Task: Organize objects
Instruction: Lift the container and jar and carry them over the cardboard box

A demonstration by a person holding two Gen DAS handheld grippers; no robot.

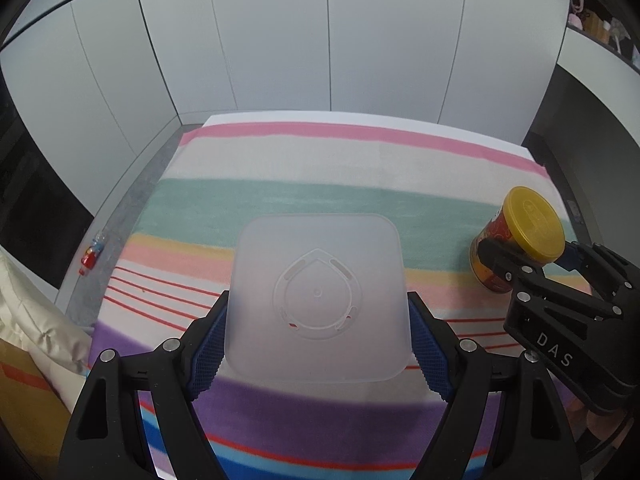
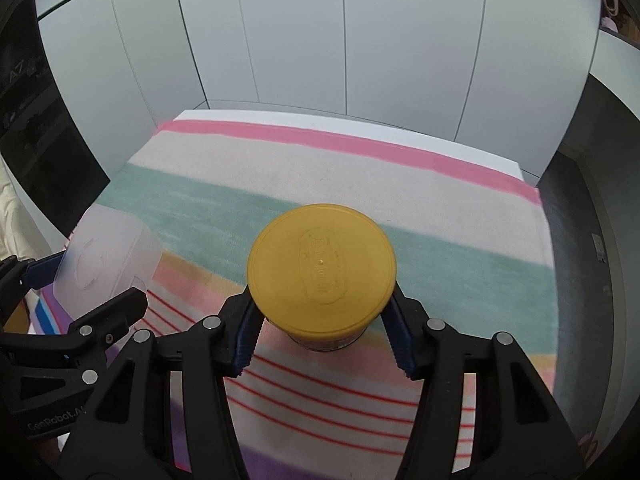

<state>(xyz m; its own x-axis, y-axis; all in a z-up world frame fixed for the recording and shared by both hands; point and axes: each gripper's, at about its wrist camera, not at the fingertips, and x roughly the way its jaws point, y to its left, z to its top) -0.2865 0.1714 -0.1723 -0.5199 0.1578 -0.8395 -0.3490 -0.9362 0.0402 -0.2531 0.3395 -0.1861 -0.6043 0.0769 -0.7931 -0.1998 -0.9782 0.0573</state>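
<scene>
My left gripper (image 1: 318, 340) is shut on a translucent square plastic container (image 1: 318, 298), held upside down above the striped cloth; the container also shows at the left of the right wrist view (image 2: 104, 260). My right gripper (image 2: 322, 332) is shut on a red can with a yellow lid (image 2: 322, 266), its blue pads against the can's sides. In the left wrist view the can (image 1: 520, 236) is at the right edge, with the right gripper (image 1: 532, 258) around it. Whether the can touches the cloth is hidden.
A striped cloth (image 1: 320, 160) covers the table, which ends at white wall panels behind. A small red toy (image 1: 91, 254) lies on the grey floor strip left of the table. A beige cushion (image 1: 28, 320) sits at the near left. Shelves stand at the far right.
</scene>
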